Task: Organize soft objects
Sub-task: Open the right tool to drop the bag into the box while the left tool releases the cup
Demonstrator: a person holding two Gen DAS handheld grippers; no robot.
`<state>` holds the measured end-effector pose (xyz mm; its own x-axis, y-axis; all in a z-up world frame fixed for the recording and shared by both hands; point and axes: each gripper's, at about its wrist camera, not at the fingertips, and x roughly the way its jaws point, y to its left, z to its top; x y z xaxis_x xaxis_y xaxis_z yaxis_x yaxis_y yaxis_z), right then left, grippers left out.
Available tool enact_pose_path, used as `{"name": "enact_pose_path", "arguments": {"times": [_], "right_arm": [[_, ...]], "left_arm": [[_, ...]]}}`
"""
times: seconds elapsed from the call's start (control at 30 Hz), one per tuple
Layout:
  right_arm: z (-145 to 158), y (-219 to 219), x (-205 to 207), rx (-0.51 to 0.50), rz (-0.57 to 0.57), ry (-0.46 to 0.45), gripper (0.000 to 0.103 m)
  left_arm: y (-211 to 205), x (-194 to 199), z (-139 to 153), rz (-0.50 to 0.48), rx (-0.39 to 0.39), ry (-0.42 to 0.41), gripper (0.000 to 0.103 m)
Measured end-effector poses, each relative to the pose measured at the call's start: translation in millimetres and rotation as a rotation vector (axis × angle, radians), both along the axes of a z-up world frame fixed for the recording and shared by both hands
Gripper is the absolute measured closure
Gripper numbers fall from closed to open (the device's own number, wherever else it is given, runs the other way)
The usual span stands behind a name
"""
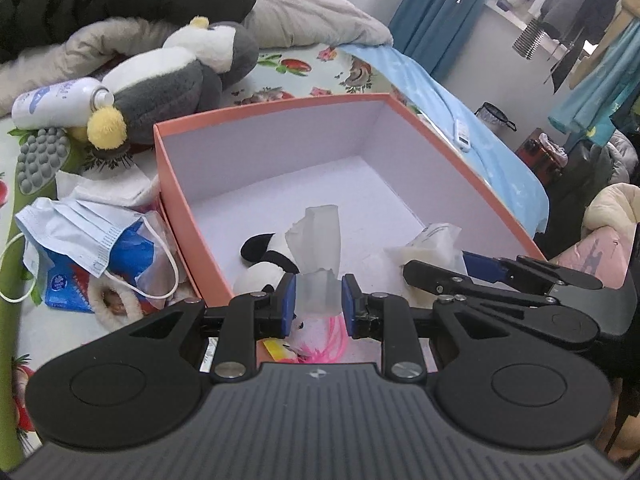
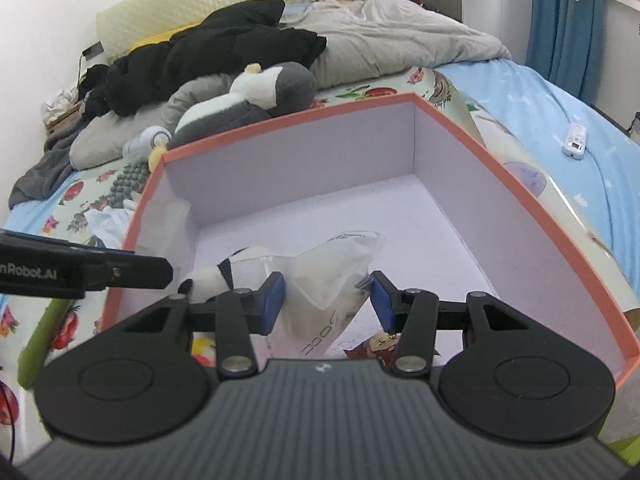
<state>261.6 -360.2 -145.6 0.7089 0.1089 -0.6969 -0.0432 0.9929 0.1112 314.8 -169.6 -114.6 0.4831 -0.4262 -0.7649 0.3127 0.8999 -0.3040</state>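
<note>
An open box (image 1: 280, 105) (image 2: 304, 120), salmon outside and white inside, stands on the bed. My left gripper (image 1: 318, 305) hangs over its near edge, shut on a strip of translucent plastic (image 1: 320, 240) that stands up between the blue pads. A small panda plush (image 1: 262, 262) (image 2: 210, 278) sits just left of that strip, low in the box. Over the box my right gripper (image 2: 327, 302) (image 1: 476, 270) is shut on a clear bag with white filling (image 2: 332, 276) (image 1: 430, 246). A big grey and white penguin plush (image 1: 172, 80) (image 2: 256, 98) lies beyond the box.
Left of the box lie a face mask (image 1: 80, 232), a blue tissue pack (image 1: 124, 258), a white bottle (image 1: 56, 100) and a grey nubbed brush (image 1: 40, 160). A black jacket (image 2: 200, 52) and grey duvet (image 2: 400, 36) fill the bed's head. A remote (image 2: 576, 140) rests on the blue sheet.
</note>
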Motion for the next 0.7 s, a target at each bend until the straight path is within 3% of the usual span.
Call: {"name": "enact_pose_path", "arguments": {"times": [0.17,0.7], "right_arm": [[-2.3,0.3,0.7,-0.002,0.0,0.012,0.05],[30.8,17.7,-46.3,0.041,0.031,-0.106,0.049]], "left_arm": [[-0.1,2.7,-6.2,0.006,0.006,0.012,0.065],[26.0,-43.7,28.8,0.055,-0.03,-0.119,0.065]]}}
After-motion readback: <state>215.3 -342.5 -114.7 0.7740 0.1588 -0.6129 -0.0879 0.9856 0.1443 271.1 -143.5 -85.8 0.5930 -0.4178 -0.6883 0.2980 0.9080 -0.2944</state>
